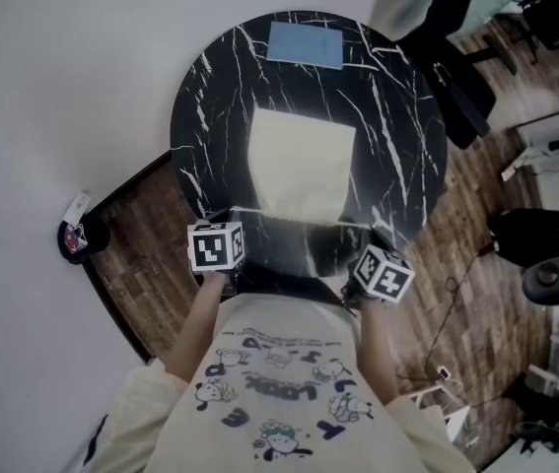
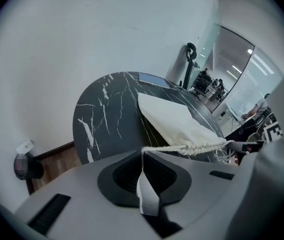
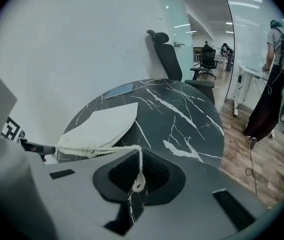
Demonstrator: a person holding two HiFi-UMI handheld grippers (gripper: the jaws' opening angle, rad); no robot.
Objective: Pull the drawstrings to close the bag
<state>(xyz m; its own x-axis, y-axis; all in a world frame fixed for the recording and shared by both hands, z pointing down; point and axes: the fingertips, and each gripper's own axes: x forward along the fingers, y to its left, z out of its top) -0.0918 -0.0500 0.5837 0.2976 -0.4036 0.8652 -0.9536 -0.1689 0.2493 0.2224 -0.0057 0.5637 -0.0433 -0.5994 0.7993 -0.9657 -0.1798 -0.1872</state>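
Black marbled surface [image 1: 210, 116] fills the head view. The cream bag [image 1: 299, 161] lies just ahead of both tools. Its mouth edge runs crosswise from my left tool [image 1: 222, 233] to my right tool [image 1: 376, 256], about equally near each.

Left gripper view: this tool is clenched on the drawstring [image 2: 157, 147], which runs straight off to its right into the gathered mouth.

Right gripper view: that tool pinches the drawstring [image 3: 116, 148] too, here leading off to its left.

I judge the pull should go outward, along that line.

The bag [image 1: 299, 161] is matt cream cloth, its drawstrings [image 2: 157, 147] twisted cord; the table [image 1: 210, 97] is glossy, white-veined black marble; the floor [image 1: 141, 264] is wood.
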